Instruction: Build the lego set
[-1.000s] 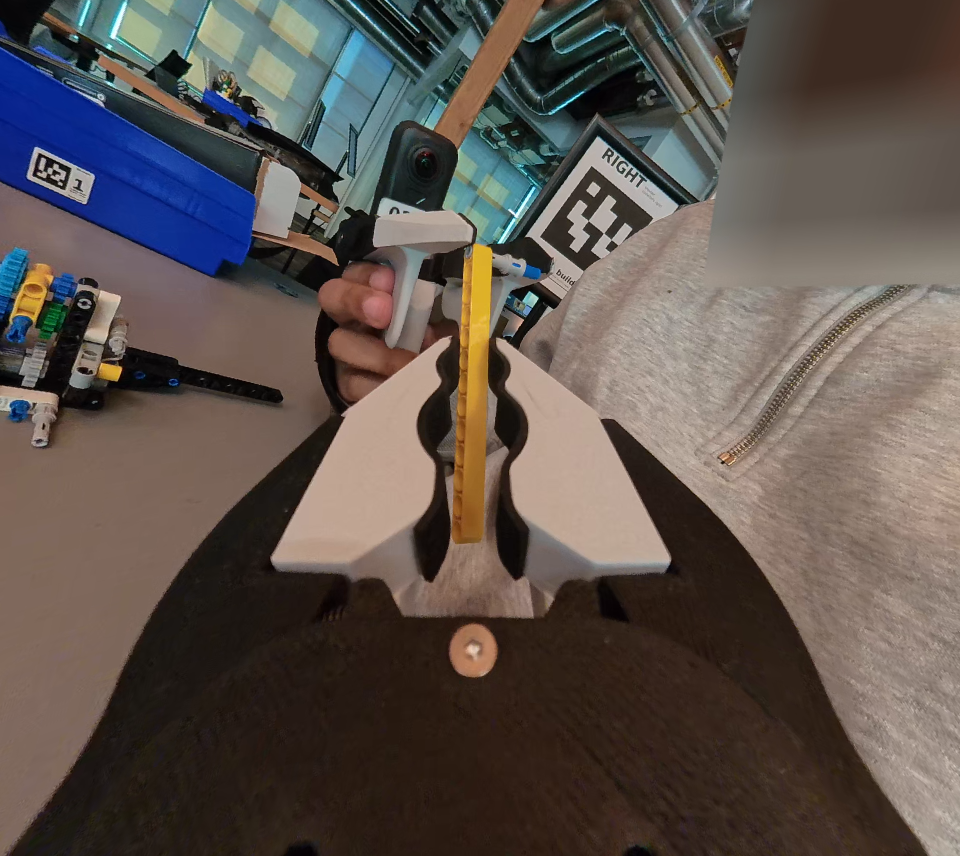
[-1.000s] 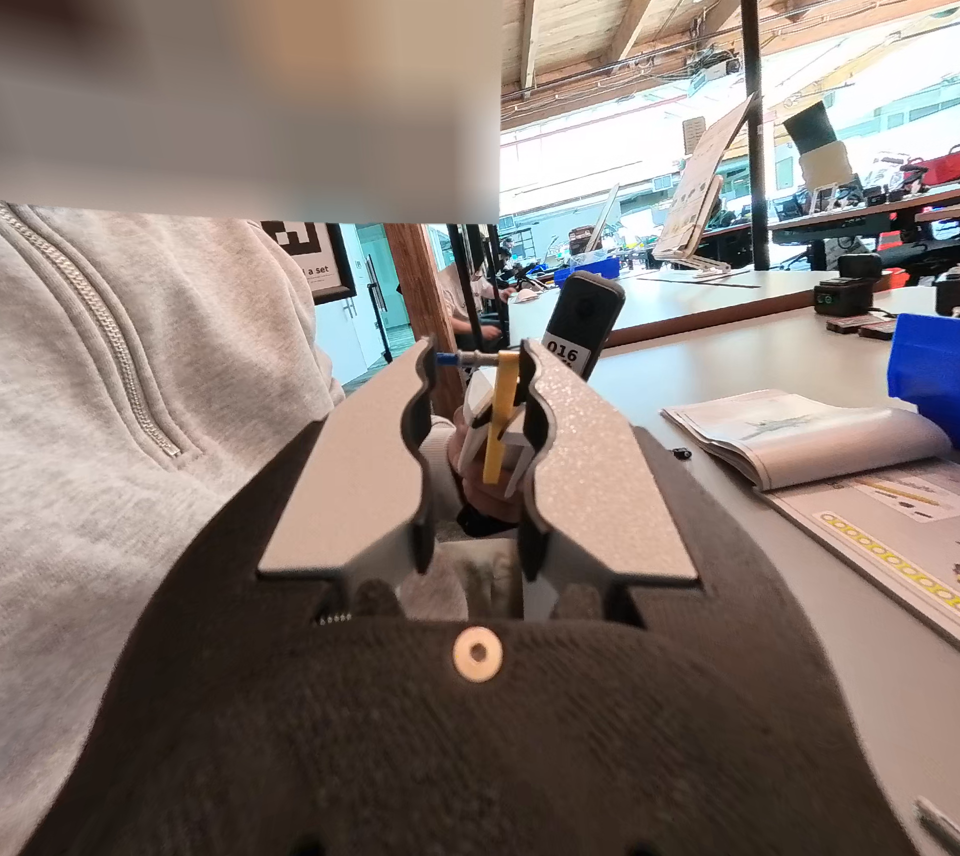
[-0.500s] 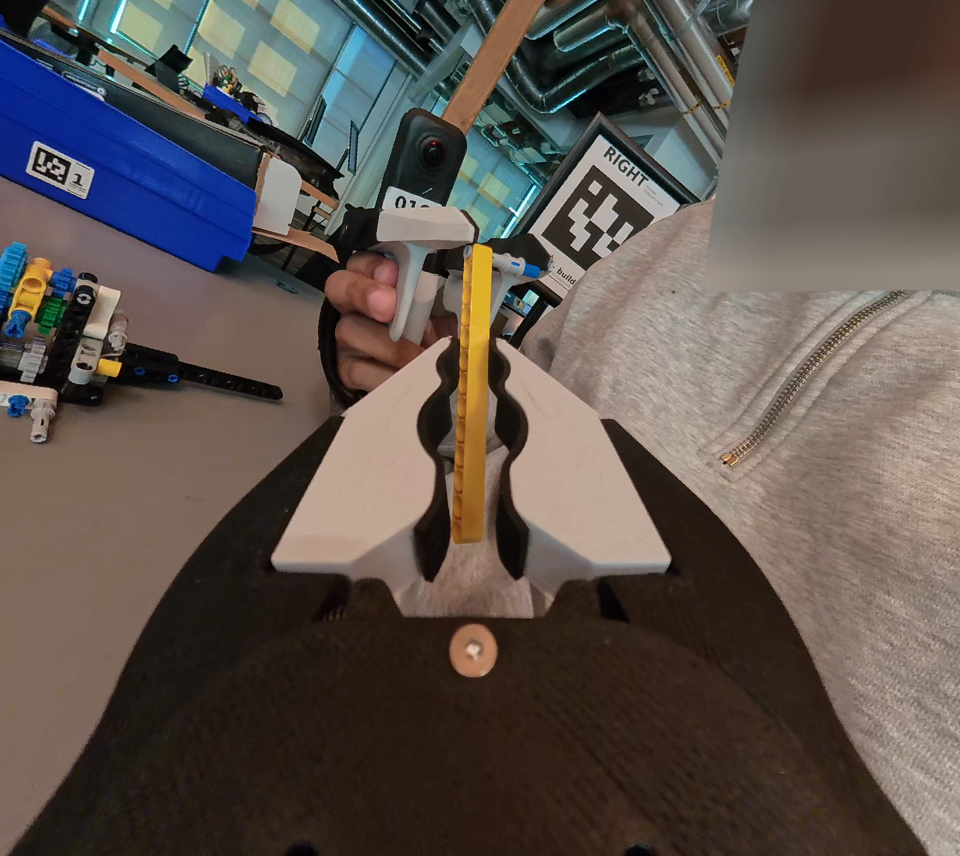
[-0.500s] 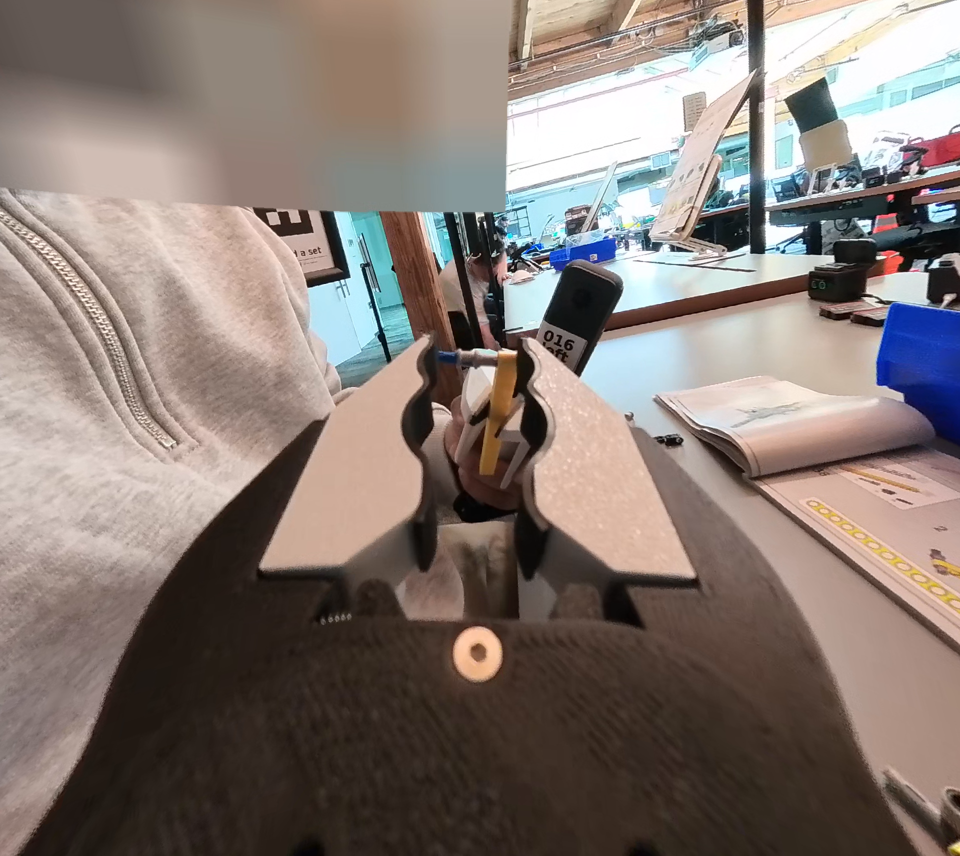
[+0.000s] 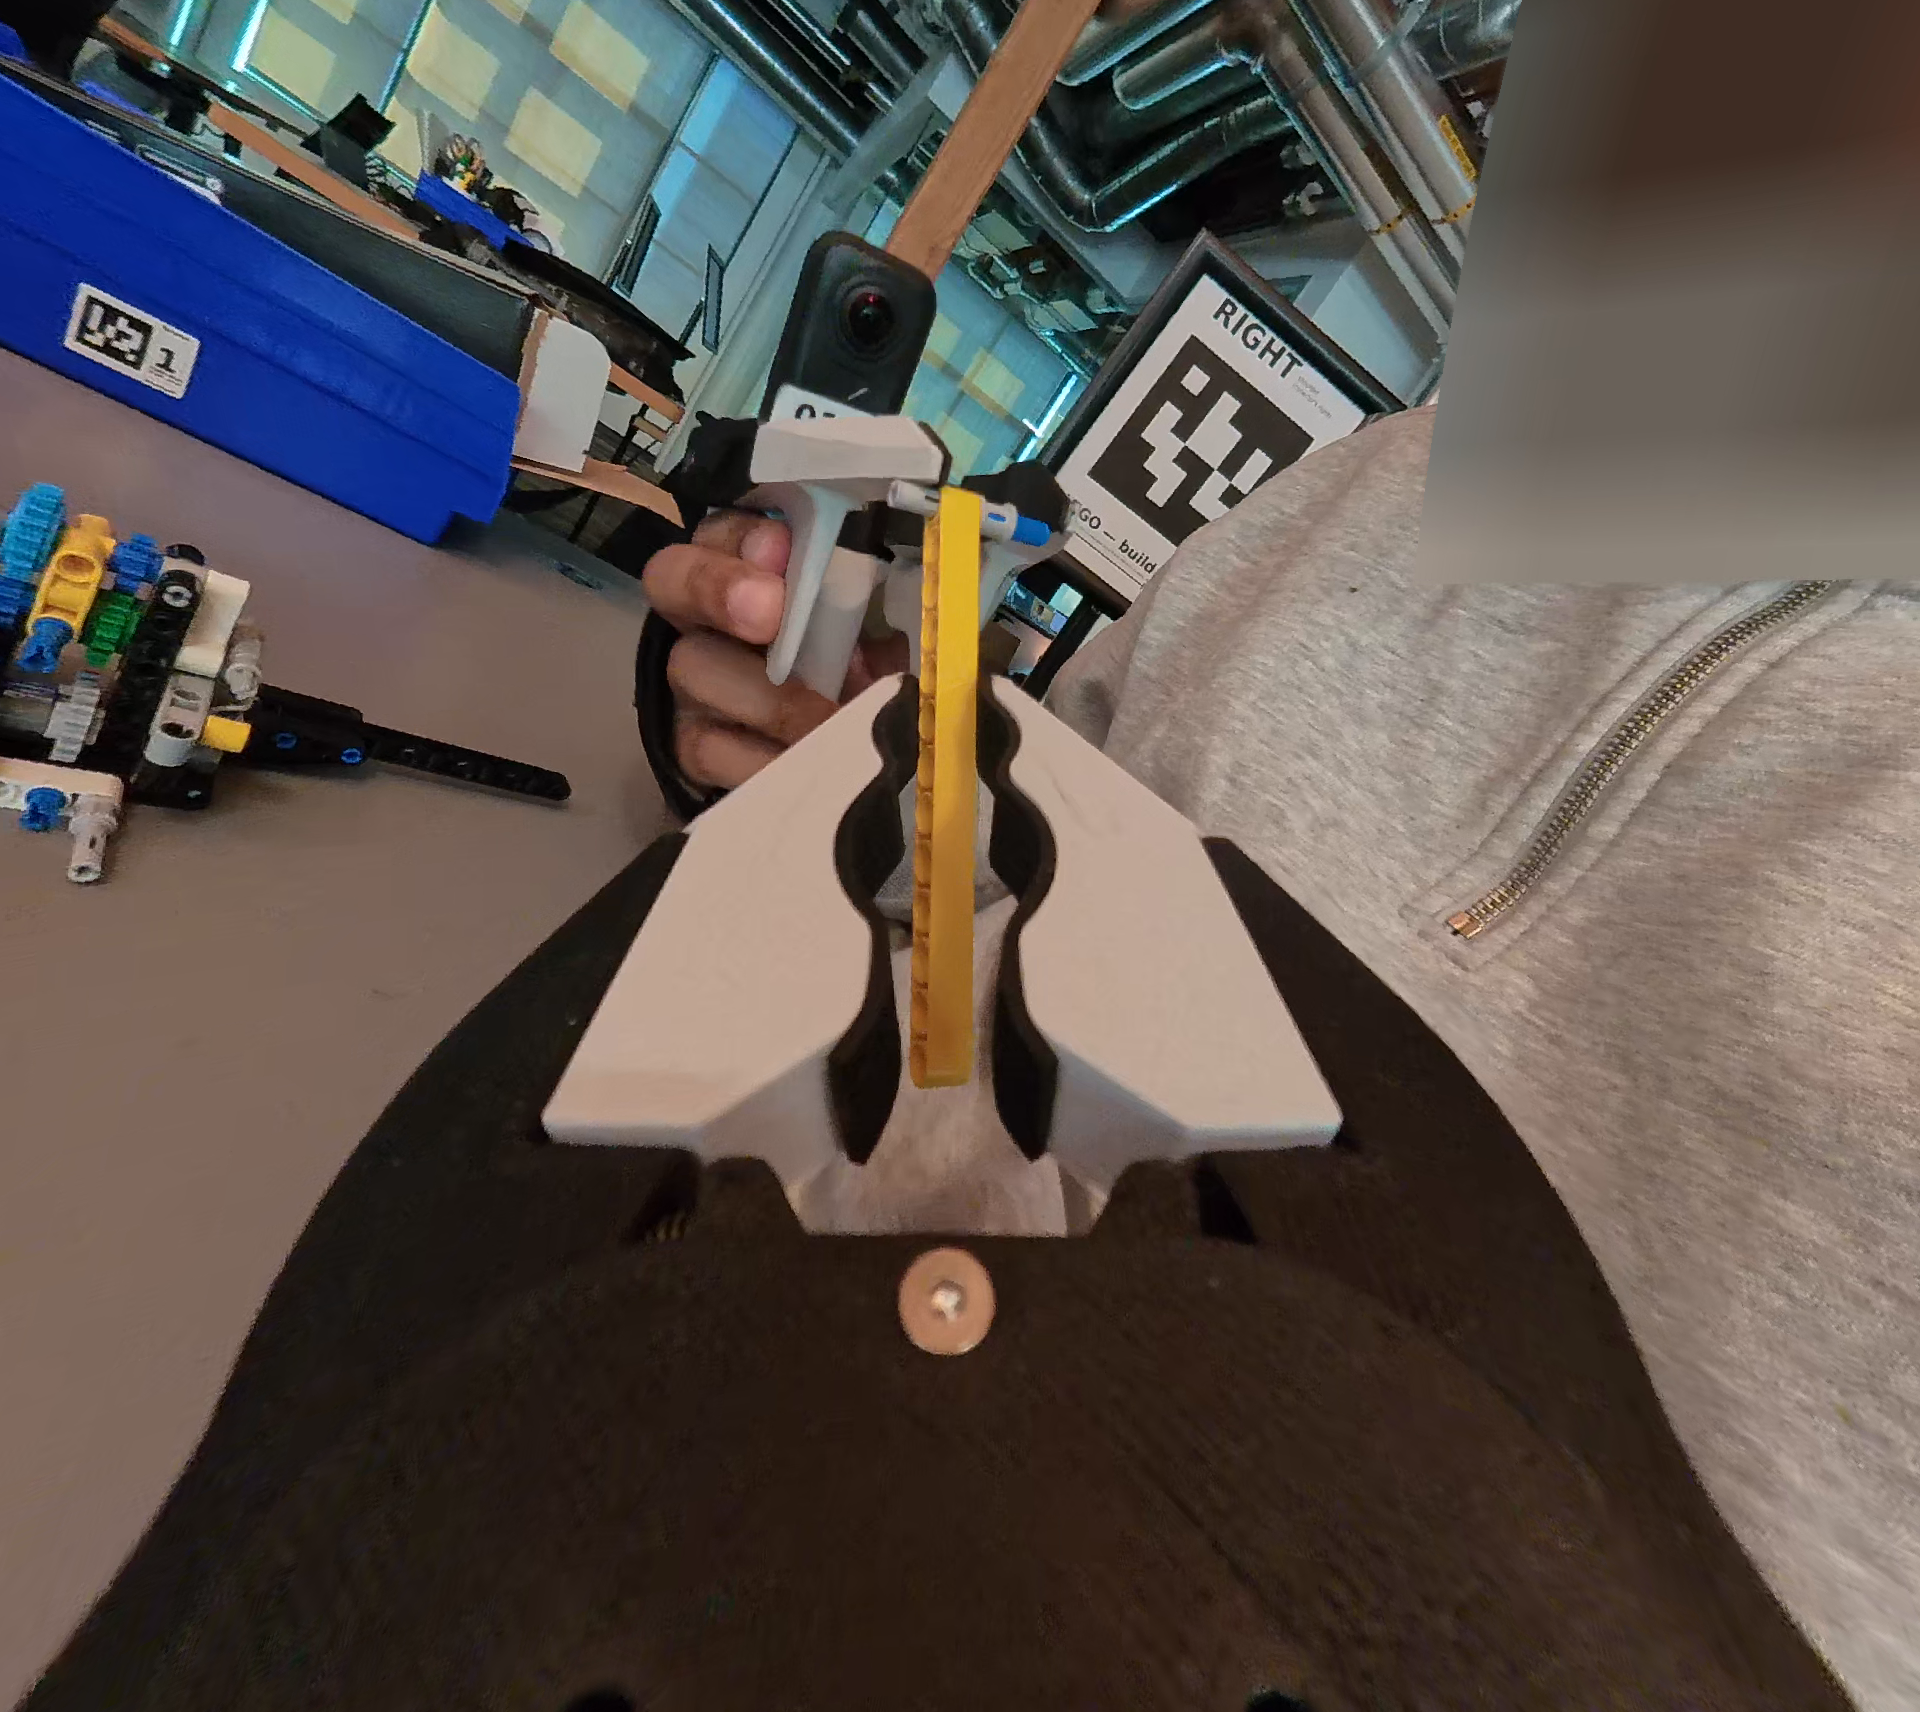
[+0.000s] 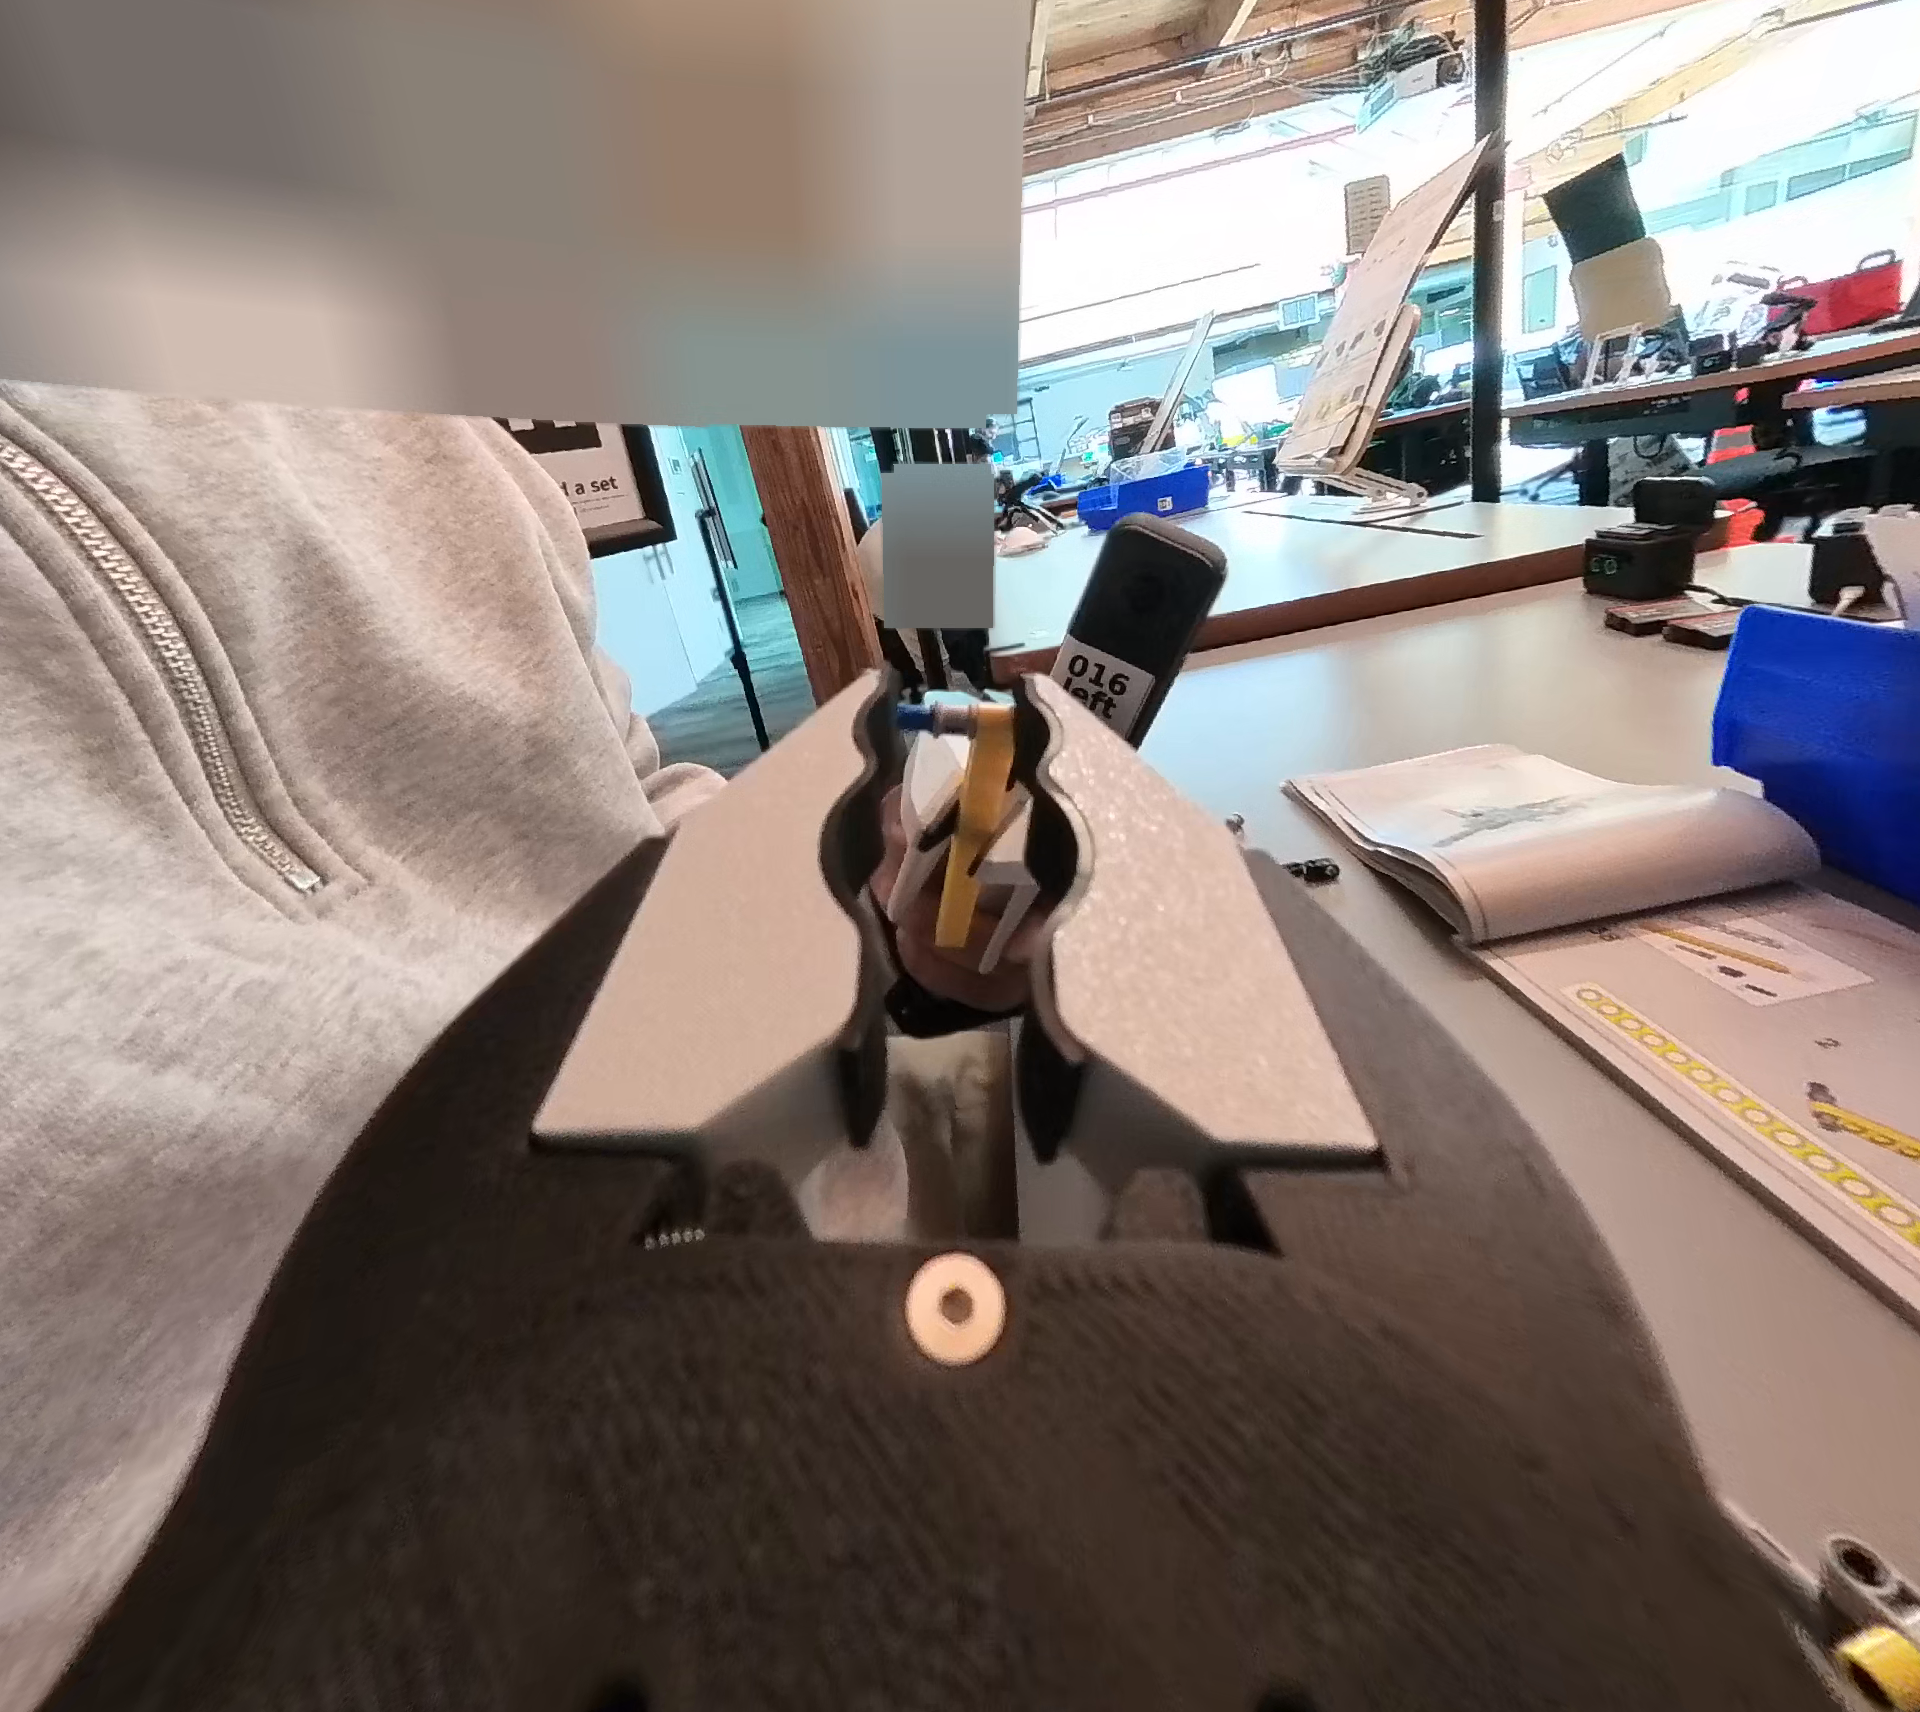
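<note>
My left gripper is shut on a long yellow beam and holds it upright above the grey table. My right gripper faces it and is closed on a small grey and blue pin at the beam's top end. In the left wrist view the pin sits in the top hole, with a grey end to the left of the beam and a blue end to the right. The right gripper and the hand holding it show behind the beam. The left gripper's white fingers show in the right wrist view.
A partly built model with a black beam lies on the table at the left, before a blue bin. An open instruction booklet and another blue bin are at the right. A person's grey sweater is close beside both grippers.
The pin has gone farther into the beam's top hole: its grey end now shows on the beam's far side. Both grippers keep their hold and have shifted only slightly.
</note>
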The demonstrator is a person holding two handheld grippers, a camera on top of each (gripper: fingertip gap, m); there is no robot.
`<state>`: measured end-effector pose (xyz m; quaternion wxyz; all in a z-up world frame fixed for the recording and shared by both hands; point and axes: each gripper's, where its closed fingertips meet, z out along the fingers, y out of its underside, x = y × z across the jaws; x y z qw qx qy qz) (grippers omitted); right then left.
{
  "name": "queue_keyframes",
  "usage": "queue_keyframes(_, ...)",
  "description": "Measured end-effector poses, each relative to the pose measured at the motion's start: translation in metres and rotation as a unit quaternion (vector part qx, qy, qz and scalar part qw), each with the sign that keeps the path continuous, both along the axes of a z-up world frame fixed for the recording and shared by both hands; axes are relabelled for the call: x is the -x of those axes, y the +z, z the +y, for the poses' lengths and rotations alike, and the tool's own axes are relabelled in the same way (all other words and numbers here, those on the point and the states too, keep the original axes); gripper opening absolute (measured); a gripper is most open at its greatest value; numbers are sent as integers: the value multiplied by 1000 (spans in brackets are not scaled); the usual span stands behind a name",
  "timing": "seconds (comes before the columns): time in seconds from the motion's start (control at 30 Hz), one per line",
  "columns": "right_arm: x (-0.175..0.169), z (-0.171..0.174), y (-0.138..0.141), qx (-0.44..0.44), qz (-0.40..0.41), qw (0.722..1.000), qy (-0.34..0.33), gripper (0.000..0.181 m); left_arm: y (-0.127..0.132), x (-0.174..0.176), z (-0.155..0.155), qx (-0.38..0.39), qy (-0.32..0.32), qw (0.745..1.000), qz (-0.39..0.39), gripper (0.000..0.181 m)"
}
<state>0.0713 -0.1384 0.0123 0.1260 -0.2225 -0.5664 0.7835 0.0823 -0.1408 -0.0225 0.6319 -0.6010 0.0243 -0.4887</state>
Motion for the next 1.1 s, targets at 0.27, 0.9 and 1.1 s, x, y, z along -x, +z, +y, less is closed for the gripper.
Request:
queue_keyframes(0.27, 8, 14, 8, 56, 13, 998, -36, 35, 0, 0, 1, 1, 2, 1000, -3, 5)
queue_keyframes(0.9, 13, 11, 3, 55, 6, 998, -37, 34, -4, 6, 4, 17, 9, 1000, -15, 6)
queue_keyframes(1.1, 14, 20, -10, -18, 13, 998, -51, 35, 1, 27, 0, 36, -38, 987, -152, 6)
